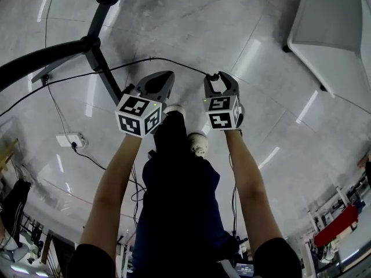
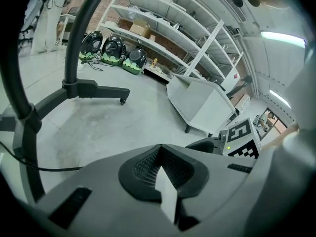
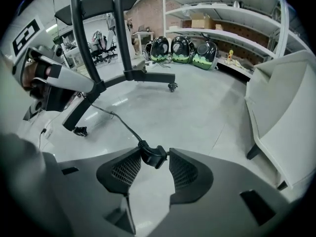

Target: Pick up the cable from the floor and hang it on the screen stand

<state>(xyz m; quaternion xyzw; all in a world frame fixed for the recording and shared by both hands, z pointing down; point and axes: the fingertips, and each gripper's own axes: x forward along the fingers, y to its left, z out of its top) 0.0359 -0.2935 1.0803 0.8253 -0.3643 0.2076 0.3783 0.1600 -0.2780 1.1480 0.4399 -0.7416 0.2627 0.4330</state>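
The right gripper (image 3: 155, 153) pinches the cable's black plug (image 3: 151, 156) between its jaw tips, clear of the floor (image 1: 243, 33), the cable (image 1: 152, 58) trailing left past the closed, empty left gripper (image 1: 157, 87) toward the screen stand (image 1: 95, 54).

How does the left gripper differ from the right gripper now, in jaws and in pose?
The left gripper has its jaws pressed together with nothing seen between them; the right gripper has its jaws apart, clamped on the black cable plug. In the head view the left gripper leans toward the right one, while the right gripper points nearly straight ahead. Both are grey and carry a marker cube.
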